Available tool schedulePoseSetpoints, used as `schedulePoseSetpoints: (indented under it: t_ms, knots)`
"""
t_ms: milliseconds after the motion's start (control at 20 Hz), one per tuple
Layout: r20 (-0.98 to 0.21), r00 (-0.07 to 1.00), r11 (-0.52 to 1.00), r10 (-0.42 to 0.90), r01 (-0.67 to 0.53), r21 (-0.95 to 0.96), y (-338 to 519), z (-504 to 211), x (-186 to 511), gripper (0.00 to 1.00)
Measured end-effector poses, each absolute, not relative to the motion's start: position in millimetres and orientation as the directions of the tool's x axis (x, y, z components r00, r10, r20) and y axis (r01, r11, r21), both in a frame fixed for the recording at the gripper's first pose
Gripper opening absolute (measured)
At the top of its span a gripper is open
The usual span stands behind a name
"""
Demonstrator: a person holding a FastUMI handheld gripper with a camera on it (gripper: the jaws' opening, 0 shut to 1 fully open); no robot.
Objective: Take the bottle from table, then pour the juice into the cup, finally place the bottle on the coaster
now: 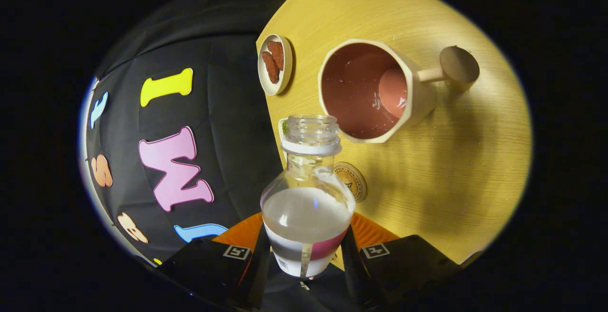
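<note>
Gripper view: hand-held gripper point(306, 250) clamped on the bottle point(308, 198), both fingers pressing its labelled lower body. Bottle is clear, cap off, white neck ring, partly filled with pale cloudy liquid, open mouth pointing ahead toward the cup point(375, 91). Cup sits just beyond the bottle mouth on the table point(451, 169): cream outside, faceted rim, pinkish inside with droplets, handle facing away. Round coaster point(352, 180) lies just beside the bottle neck, partly hidden by it. Small plate point(275, 64) with two brown pieces sits further ahead near the table edge.
</note>
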State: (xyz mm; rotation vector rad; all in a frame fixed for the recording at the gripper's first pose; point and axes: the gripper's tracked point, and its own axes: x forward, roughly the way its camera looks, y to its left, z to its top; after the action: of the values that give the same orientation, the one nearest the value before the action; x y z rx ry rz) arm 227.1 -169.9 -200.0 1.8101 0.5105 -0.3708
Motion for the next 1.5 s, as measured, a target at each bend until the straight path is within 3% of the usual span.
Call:
schedulePoseSetpoints:
  t_ms: [750, 1500]
  knots:
    - [-0.495, 0.844, -0.444, 0.207, 0.532, 0.721, -171, -194, 232, 0.70]
    - [-0.438, 0.875, -0.643, 0.207, 0.459, 0.613, -185, -174, 234, 0.70]
